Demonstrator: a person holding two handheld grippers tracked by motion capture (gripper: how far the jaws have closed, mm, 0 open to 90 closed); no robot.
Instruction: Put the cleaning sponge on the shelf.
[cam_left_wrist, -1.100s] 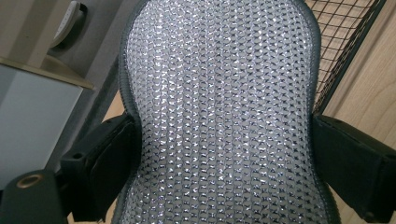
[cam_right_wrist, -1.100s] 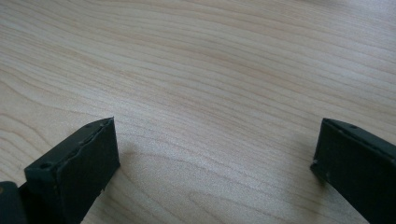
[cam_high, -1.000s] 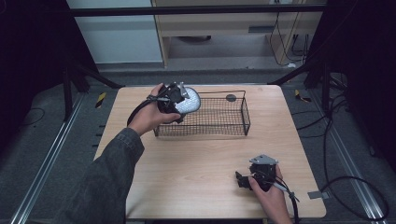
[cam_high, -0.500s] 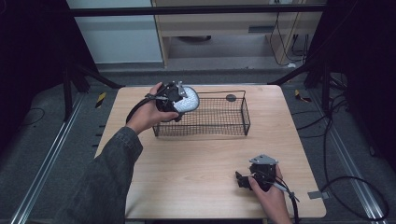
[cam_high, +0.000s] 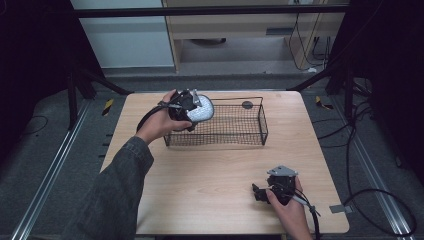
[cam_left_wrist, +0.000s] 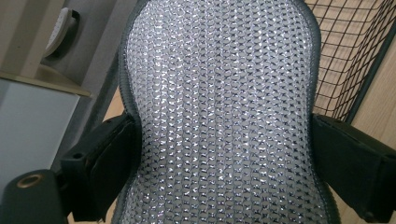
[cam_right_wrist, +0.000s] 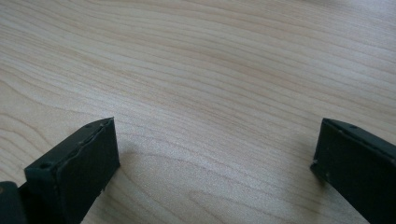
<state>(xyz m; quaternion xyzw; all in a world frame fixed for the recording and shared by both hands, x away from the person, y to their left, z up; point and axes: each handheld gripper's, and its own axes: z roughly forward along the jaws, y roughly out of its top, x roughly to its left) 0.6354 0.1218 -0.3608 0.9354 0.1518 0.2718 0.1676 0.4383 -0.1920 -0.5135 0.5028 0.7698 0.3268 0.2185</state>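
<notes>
A silver, glittery mesh-covered pad with a grey rim (cam_high: 201, 111) hangs over the left end of a black wire basket (cam_high: 235, 137). My left gripper (cam_high: 189, 111) is shut on the glittery pad (cam_left_wrist: 219, 121), its two black jaws pressing the pad's sides. Near the table's front right, my right gripper (cam_high: 259, 193) rests low over the wood, held by a hand. Its jaws stand wide apart with bare wood between them (cam_right_wrist: 215, 154).
The wooden table (cam_high: 210, 190) carries the basket at the back. A small dark round object (cam_high: 247, 104) lies behind the basket. Cables trail off the table's right side. A metal frame and a cabinet stand beyond the far edge.
</notes>
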